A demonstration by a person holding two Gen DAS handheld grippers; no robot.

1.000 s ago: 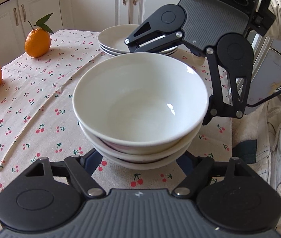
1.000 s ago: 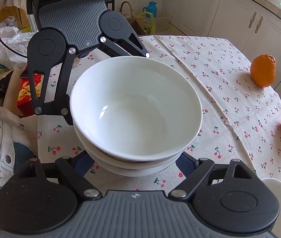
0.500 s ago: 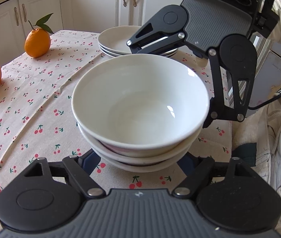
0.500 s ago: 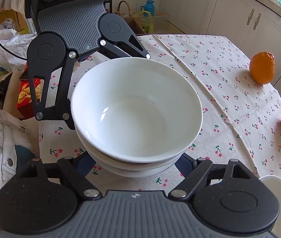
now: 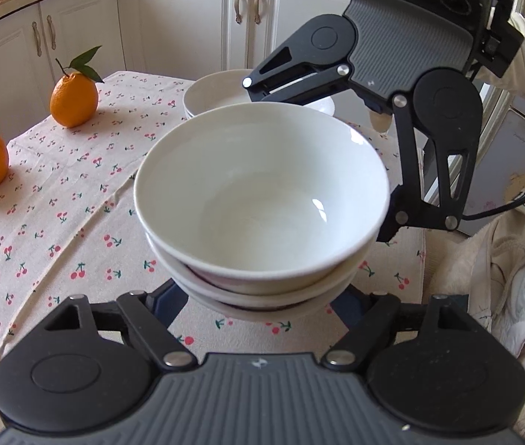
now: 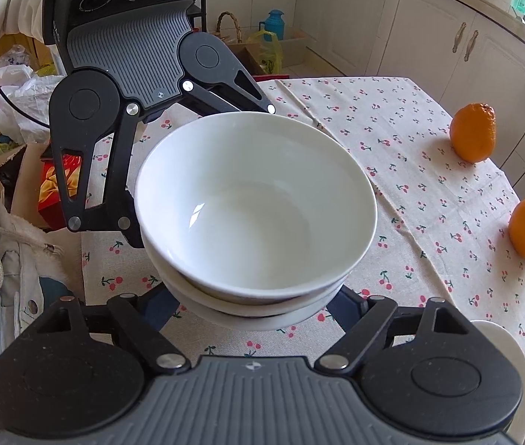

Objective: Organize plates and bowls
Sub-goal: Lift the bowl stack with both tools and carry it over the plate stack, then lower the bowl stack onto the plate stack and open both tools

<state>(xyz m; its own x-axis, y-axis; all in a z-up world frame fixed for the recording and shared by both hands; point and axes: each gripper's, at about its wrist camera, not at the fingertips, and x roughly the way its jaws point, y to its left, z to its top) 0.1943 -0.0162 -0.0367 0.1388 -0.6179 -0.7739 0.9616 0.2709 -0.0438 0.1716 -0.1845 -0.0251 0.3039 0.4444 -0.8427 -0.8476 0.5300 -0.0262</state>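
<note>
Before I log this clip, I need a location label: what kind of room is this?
Most likely a home kitchen with a dining table: white cabinets under a countertop, a cherry-print tablecloth holding oranges, and stacked white bowls beside plates.

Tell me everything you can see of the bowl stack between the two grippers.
The bowl stack is three nested white bowls, glossy like glazed ceramic, upright and empty, with window glare inside the top bowl. It sits over the cherry-print tablecloth; whether it is lifted or resting is unclear. The left gripper and right gripper flank it from opposite sides, jaws spread around its lower bowls; contact is hidden.
</note>
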